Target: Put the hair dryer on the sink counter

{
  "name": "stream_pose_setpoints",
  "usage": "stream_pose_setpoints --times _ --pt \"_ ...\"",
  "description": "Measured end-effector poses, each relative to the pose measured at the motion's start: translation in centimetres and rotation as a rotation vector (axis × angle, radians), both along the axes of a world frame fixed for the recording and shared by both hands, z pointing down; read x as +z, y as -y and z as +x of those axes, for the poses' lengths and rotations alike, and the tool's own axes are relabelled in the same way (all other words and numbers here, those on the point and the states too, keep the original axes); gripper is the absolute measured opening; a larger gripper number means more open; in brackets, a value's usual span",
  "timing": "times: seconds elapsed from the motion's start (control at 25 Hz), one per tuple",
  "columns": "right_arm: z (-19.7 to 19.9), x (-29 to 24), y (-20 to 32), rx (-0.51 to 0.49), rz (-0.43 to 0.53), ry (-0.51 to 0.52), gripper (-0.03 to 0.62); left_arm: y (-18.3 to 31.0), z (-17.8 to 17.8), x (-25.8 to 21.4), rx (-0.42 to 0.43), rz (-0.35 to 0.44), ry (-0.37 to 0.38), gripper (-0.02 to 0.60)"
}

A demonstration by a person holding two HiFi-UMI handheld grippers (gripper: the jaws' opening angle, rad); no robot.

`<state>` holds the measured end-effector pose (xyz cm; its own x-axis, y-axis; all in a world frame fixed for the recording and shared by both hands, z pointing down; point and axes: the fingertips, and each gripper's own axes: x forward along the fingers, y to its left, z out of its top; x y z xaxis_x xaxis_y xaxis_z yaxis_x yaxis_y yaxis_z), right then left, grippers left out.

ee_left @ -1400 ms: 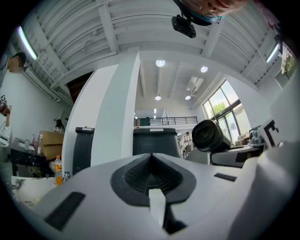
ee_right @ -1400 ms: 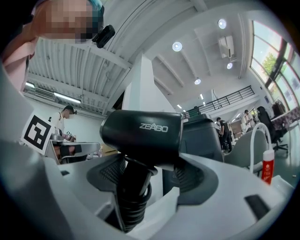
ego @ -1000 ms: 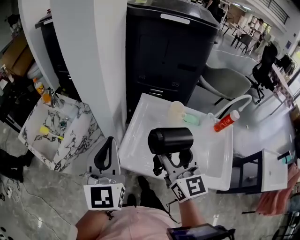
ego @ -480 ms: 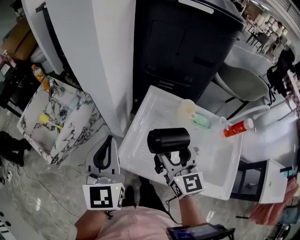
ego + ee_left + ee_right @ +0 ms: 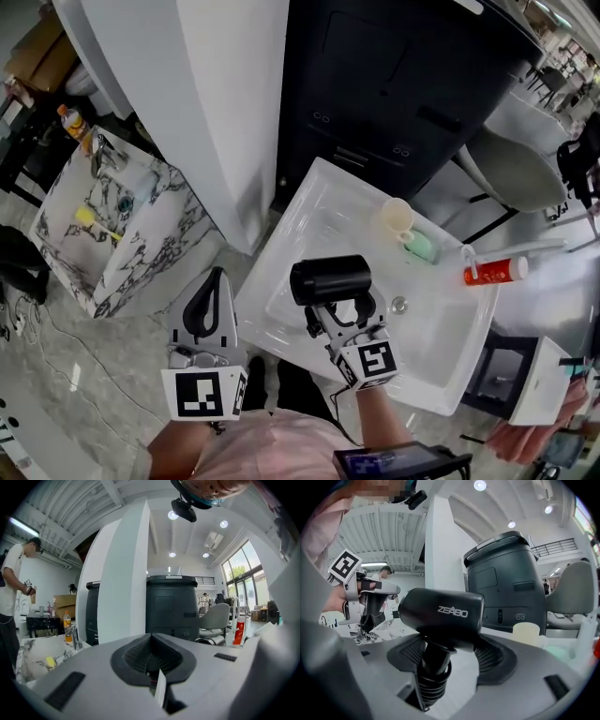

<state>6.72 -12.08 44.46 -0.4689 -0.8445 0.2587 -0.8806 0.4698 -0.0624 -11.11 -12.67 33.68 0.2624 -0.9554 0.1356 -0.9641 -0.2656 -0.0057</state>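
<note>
1. The black hair dryer (image 5: 328, 279) hangs over the worktop's (image 5: 281, 248) near edge, its ribbed handle clamped in the right gripper (image 5: 343, 317).
2. The left gripper (image 5: 210, 298) is closed and empty.
3. A cup (image 5: 396, 218) and a red bottle (image 5: 495, 272) sit toward the far edge.

Round ceiling lights (image 5: 172, 515) and tall windows (image 5: 239, 569) on the right fill the room with bright, even light, so the white sink (image 5: 309, 211) looks almost washed out in the head view and shadows are soft. Both gripper views are fisheye, bowing straight lines and going black at the corners; the nearest grey surfaces blur, while the hair dryer (image 5: 440, 613) is fairly sharp with a dull sheen
</note>
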Motion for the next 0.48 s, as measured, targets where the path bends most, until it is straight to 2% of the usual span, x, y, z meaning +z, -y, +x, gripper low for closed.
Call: stream_pose_setpoints --times 0.48 --pt "-0.2 3.1 2.9 -0.05 -0.094 0.071 0.333 2.3 0.2 1.9 -0.037 -0.048 0.011 0.009"
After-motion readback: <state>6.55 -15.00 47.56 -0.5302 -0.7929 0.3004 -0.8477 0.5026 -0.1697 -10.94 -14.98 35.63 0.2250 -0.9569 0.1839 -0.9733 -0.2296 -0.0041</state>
